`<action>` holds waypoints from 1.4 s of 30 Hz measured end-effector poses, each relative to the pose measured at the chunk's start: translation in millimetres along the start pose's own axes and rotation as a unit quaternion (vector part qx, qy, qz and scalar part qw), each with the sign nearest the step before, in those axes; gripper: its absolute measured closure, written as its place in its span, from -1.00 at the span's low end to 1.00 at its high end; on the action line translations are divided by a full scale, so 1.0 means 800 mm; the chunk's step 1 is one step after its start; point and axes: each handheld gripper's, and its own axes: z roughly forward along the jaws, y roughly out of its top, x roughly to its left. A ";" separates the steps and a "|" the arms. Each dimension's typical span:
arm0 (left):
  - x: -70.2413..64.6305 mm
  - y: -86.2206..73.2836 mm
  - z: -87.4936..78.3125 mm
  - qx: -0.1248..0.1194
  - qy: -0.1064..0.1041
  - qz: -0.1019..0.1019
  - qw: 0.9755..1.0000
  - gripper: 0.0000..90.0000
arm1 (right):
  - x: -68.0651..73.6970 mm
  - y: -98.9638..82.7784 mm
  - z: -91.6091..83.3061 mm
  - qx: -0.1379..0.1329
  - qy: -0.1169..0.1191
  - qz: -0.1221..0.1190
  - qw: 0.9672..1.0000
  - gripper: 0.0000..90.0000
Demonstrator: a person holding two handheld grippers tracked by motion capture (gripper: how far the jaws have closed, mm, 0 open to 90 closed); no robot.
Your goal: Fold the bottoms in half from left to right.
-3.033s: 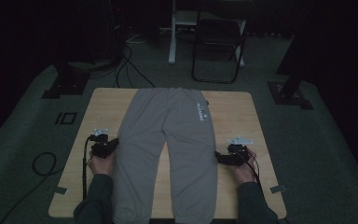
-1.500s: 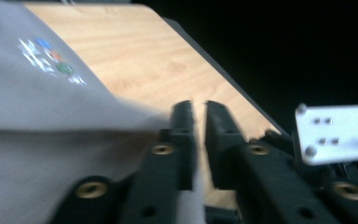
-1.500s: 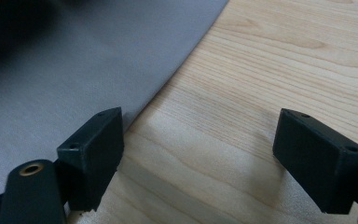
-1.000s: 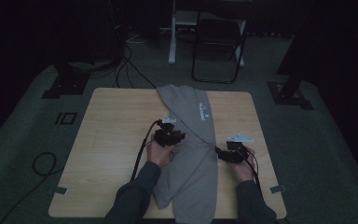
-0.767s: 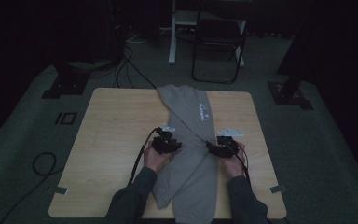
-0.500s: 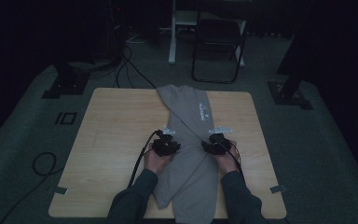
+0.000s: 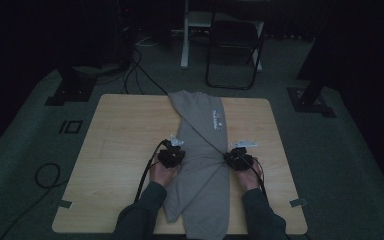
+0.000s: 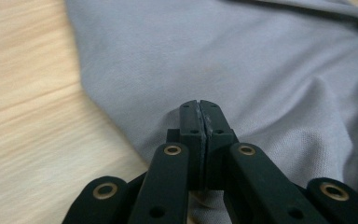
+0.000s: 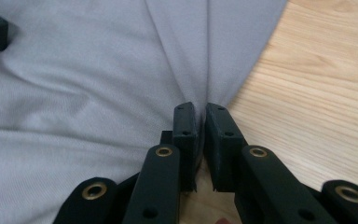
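Under the trousers (image 7: 202, 165), table (image 7: 120, 150) middle hidden

Beyond both grippers, past the light wooden table's (image 7: 120, 135) far edge: black metal folding chair (image 7: 232, 50), white post (image 7: 185, 35). Far left: black cables (image 7: 130, 75), black floor bracket (image 7: 70, 90).

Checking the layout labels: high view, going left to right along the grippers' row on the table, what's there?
Bare table → left gripper → grey trousers → right gripper → bare table again.
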 end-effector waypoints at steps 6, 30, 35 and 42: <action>0.034 0.007 0.002 0.004 0.022 -0.025 0.999 0.96 | 0.013 0.015 0.019 -0.006 -0.002 -0.003 1.000 0.76; 0.038 -0.050 -0.095 -0.039 -0.010 -0.027 0.999 0.36 | 0.009 0.007 -0.010 -0.029 0.036 -0.006 0.999 -0.02; 0.041 -0.077 -0.103 -0.024 -0.020 -0.045 0.999 0.36 | 0.011 -0.011 -0.025 -0.035 0.038 -0.011 0.999 -0.02; 0.031 -0.095 -0.100 -0.002 -0.031 -0.045 0.999 0.36 | 0.004 -0.023 -0.043 -0.056 0.039 0.013 0.998 -0.01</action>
